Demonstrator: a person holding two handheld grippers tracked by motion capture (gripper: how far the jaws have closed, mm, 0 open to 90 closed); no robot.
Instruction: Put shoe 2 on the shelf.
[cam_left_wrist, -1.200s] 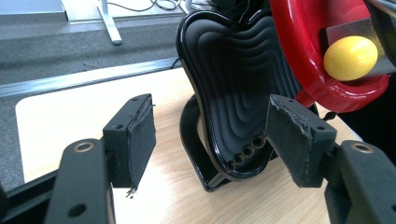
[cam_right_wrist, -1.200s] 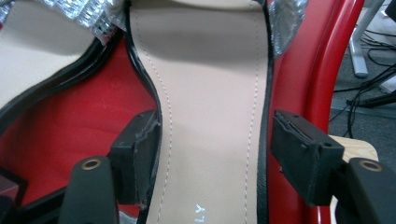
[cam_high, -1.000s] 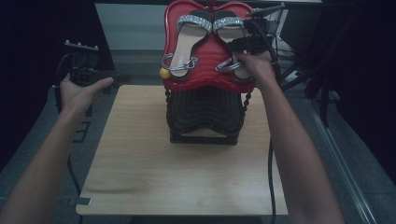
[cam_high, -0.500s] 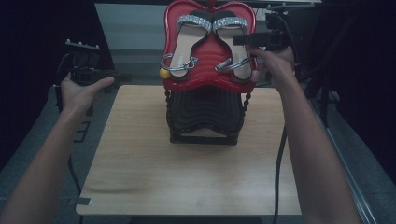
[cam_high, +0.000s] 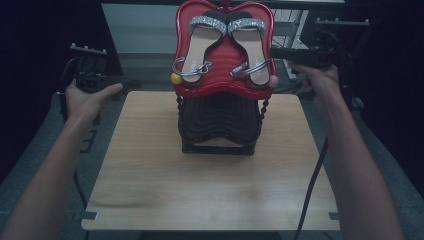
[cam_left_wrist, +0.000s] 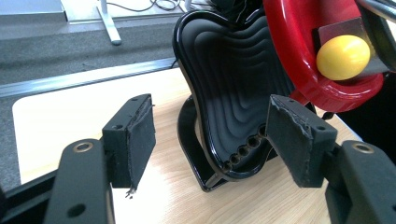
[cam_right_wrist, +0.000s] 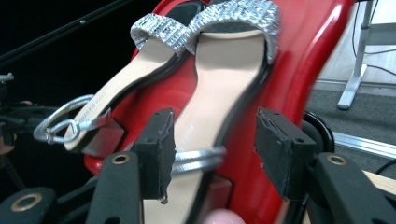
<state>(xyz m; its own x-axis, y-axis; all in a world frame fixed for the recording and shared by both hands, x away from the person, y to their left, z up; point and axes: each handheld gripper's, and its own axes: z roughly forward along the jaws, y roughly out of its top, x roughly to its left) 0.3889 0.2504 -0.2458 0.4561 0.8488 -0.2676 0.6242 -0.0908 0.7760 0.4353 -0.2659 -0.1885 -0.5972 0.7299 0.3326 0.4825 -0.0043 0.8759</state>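
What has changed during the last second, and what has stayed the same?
The right claw has drawn back from the heel of the right sandal, out to the right of the red shoe stand. It is open and holds nothing. The left claw, also open, stayed at the table's left edge. Both sandals, the yellow ball and the black stand below did not move.

Grey floor (cam_high: 385, 165) surrounds the table; white desk legs (cam_left_wrist: 108, 23) behind.

Overhead forward; close flanking rack (cam_high: 224, 60)
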